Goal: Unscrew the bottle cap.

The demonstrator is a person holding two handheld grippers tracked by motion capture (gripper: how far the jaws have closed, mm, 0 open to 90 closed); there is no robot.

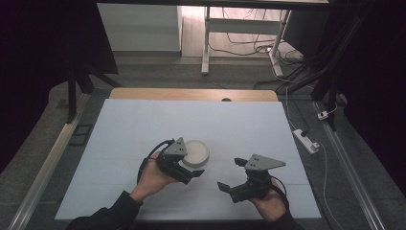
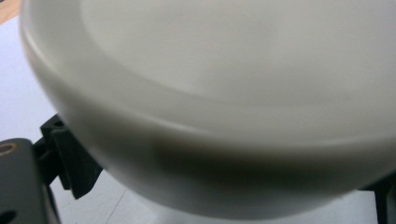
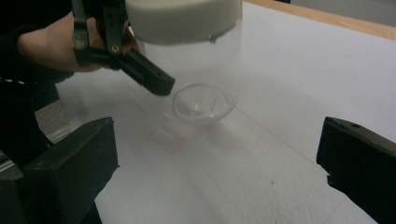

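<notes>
A clear jar point(image 3: 205, 79) with a thick white lid point(image 1: 196, 152) stands on the white table point(image 1: 143, 124), near the middle. My left gripper point(image 1: 193, 165) is at its left side, jaws spread wide around the jar below the lid. One finger point(image 3: 149, 79) crosses the front of the glass; the other is hidden behind it. Very close up, the lid point(image 2: 224, 93) sits above a black finger point(image 2: 67, 158). I cannot tell whether the fingers press on the glass. My right gripper point(image 1: 230, 173) is open and empty, to the right of the jar and nearer to me.
The table's wooden far edge point(image 1: 191, 94) has a small notch. On the floor at the right lies a power strip point(image 1: 306, 140) with cables. A white desk frame point(image 1: 206, 43) stands beyond the table.
</notes>
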